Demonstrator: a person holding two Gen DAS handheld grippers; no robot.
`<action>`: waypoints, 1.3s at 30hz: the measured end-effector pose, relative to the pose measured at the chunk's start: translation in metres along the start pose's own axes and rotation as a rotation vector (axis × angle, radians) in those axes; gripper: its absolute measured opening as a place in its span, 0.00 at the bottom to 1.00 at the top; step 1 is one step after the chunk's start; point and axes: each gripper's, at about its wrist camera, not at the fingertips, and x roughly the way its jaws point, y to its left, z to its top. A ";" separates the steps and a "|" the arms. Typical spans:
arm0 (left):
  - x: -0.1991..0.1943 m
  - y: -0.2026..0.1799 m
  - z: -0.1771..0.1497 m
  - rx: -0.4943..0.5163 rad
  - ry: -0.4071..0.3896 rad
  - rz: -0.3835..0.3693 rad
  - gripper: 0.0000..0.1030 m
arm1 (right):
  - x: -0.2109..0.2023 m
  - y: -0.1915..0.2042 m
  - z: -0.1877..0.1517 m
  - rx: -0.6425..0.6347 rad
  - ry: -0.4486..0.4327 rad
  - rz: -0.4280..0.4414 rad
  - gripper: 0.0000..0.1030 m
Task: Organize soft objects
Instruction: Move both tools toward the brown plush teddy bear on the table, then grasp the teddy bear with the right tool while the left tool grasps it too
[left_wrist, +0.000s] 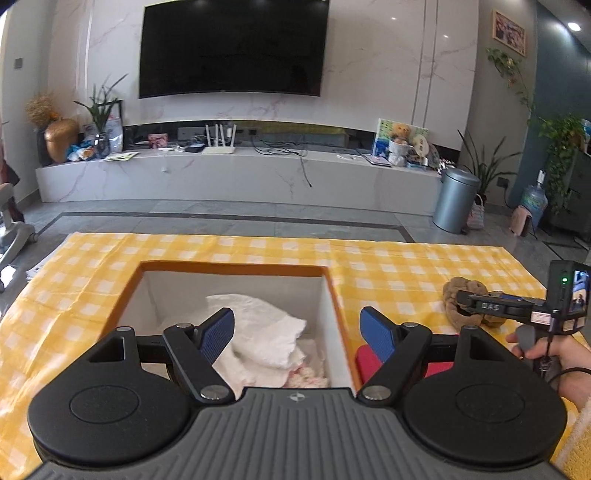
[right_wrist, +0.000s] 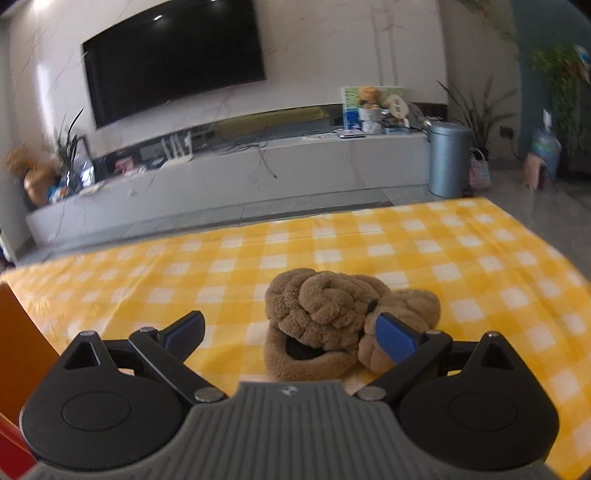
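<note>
Left wrist view looks down into the orange-rimmed square box with white inner walls (left_wrist: 334, 306), where a crumpled white cloth (left_wrist: 266, 328) lies on something pale pink (left_wrist: 314, 373). The left claw (left_wrist: 297, 332) hangs spread wide and empty above the box's near edge, its right blue pad (left_wrist: 376, 334) outside the wall over a red item (left_wrist: 367, 360) only this camera shows clearly. Far right, the right claw (left_wrist: 463, 298) shows side-on at the brown plush knotted slippers (left_wrist: 461, 295).

Right wrist view gives the detail: the slippers (right_wrist: 325, 317) sit on the yellow-and-white checked surface (right_wrist: 461, 251), well apart from the box. The right claw (right_wrist: 291, 330) is spread, its right blue pad (right_wrist: 395, 338) against one slipper, the left pad (right_wrist: 184, 332) off it. Nothing pinched.
</note>
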 end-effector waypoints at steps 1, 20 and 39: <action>0.004 -0.003 0.002 -0.004 0.001 0.002 0.88 | 0.003 0.000 0.002 -0.026 -0.003 0.004 0.95; 0.074 -0.031 0.069 0.019 0.286 -0.212 0.88 | 0.043 -0.010 0.022 -0.369 0.195 -0.012 0.51; 0.194 -0.092 0.050 0.222 0.769 -0.186 0.71 | 0.036 -0.007 0.017 -0.928 0.316 -0.038 0.84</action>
